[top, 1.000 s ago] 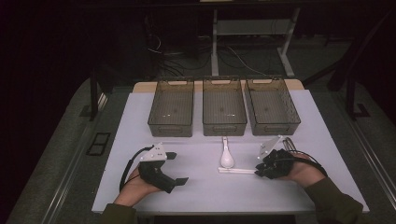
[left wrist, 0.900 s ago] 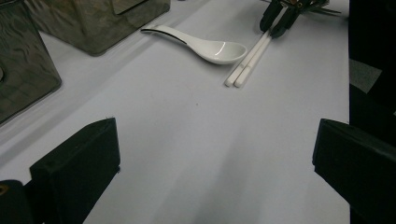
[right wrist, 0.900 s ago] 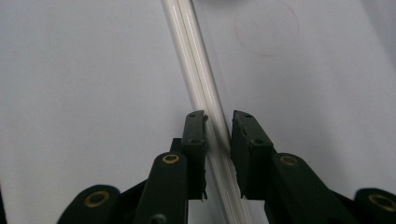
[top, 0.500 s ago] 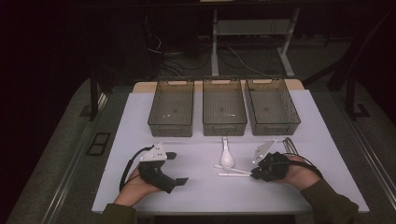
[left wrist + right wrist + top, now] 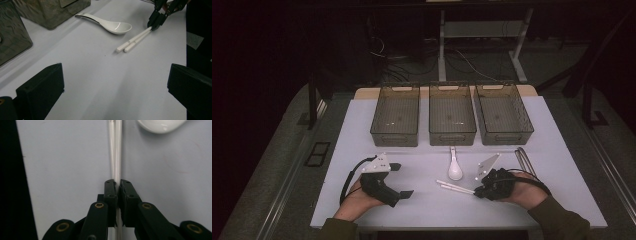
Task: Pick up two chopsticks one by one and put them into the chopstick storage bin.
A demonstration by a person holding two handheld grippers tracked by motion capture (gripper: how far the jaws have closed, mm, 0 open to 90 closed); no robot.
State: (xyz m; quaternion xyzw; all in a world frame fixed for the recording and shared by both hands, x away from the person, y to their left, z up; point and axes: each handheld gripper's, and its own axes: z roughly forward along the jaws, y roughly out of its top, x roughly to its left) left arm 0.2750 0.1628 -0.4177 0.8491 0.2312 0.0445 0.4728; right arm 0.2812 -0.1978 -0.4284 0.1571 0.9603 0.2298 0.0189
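Note:
A pair of white chopsticks (image 5: 454,187) (image 5: 135,39) (image 5: 116,152) lies on the white table (image 5: 422,200), one end clamped in my right gripper (image 5: 479,192) (image 5: 153,24) (image 5: 117,185), which is shut on them. Just beyond the sticks a white ceramic spoon (image 5: 454,170) (image 5: 110,23) (image 5: 161,125) rests bowl-up. My left gripper (image 5: 399,180) (image 5: 115,87) sits on the table at the near left, jaws wide open with nothing between them, pointing toward the chopsticks.
Three smoky transparent bins (image 5: 396,115) (image 5: 452,114) (image 5: 503,113) stand in a row at the back of the table. Metal tongs (image 5: 524,160) lie at the right, beside the right hand. Dark floor surrounds the table.
The right gripper has slid toward the near edge and left, dragging the chopsticks with it, now angled. The left gripper has stayed put.

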